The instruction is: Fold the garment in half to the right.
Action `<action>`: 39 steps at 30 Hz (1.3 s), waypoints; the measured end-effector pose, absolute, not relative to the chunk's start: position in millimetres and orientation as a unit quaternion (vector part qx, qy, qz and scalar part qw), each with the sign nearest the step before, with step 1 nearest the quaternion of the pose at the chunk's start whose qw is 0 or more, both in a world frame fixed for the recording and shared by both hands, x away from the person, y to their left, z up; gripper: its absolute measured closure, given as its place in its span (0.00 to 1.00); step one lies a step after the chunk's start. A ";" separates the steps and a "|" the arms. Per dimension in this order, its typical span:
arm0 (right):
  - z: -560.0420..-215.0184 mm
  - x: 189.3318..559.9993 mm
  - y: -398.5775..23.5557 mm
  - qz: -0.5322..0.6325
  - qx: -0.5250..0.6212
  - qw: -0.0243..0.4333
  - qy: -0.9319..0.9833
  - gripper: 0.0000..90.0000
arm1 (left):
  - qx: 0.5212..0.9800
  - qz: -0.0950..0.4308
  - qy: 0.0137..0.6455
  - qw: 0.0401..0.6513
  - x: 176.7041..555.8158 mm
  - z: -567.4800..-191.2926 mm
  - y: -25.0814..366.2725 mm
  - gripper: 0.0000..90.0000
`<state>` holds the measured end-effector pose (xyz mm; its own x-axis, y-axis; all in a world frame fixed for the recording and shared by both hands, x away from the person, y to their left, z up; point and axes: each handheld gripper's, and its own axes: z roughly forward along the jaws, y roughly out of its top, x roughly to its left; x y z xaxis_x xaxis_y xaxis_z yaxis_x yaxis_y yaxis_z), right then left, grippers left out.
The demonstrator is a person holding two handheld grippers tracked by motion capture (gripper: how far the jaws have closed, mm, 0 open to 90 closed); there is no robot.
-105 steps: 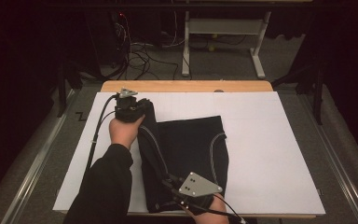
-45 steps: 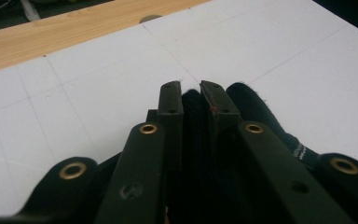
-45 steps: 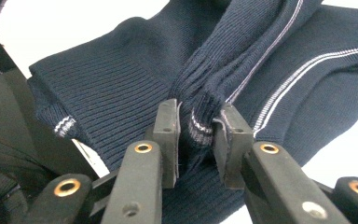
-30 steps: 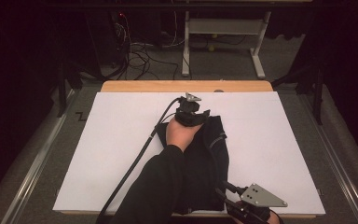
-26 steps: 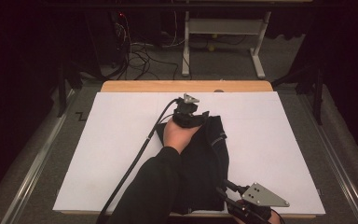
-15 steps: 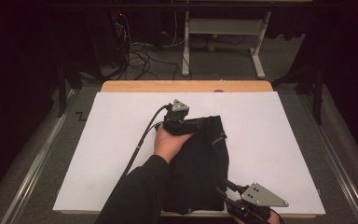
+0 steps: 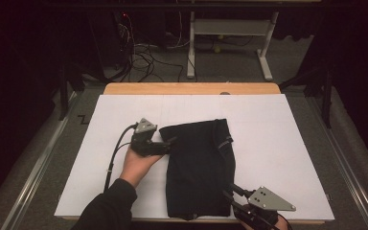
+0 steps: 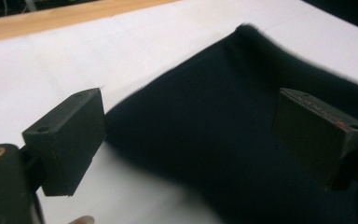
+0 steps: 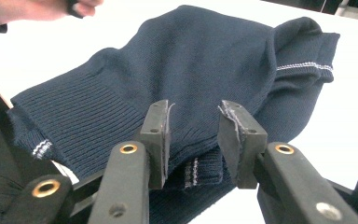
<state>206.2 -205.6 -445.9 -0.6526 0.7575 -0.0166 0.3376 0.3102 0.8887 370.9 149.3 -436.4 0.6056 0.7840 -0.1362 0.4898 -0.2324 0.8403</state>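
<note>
Fingers of the left gripper [image 7: 171, 142] have just spread wide off the folded navy sweater [image 7: 199, 167] mid-table, suggesting this fold is done, while the right gripper [image 9: 193, 140] sits part-open over its near hem.

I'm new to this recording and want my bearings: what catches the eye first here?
A folded navy sweater lies dark in the middle of the white table sheet. At its left edge the left hand-held gripper has just let its jaws open, nothing between them. At the near right corner the right hand-held gripper stands with its jaws over the ribbed hem.
</note>
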 end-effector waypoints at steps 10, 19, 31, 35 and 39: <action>-448.2 210.4 -204.0 0.462 0.357 0.224 0.780 0.73 | 0.777 0.167 0.414 0.443 327.5 -453.0 203.8 0.00; -442.0 231.2 -201.8 0.452 0.368 0.227 0.780 0.76 | 0.758 0.177 0.419 0.468 299.9 -467.2 237.4 0.00; -431.5 309.4 -171.4 0.422 0.383 0.222 0.791 1.00 | 0.757 0.175 0.409 0.478 297.7 -466.5 243.7 0.00; -429.9 334.0 -156.7 0.396 0.386 0.225 0.802 1.00 | 0.752 0.173 0.409 0.486 296.7 -464.9 244.4 0.00; -428.6 355.5 -144.8 0.369 0.393 0.231 0.810 1.00 | 0.760 0.185 0.399 0.479 295.2 -464.0 241.7 0.00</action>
<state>355.5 -144.8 -428.6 -0.5847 0.8069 -0.0837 0.4663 0.4187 0.7792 295.2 241.7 -464.0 0.6137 0.7830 -0.1015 0.4295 -0.2231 0.8751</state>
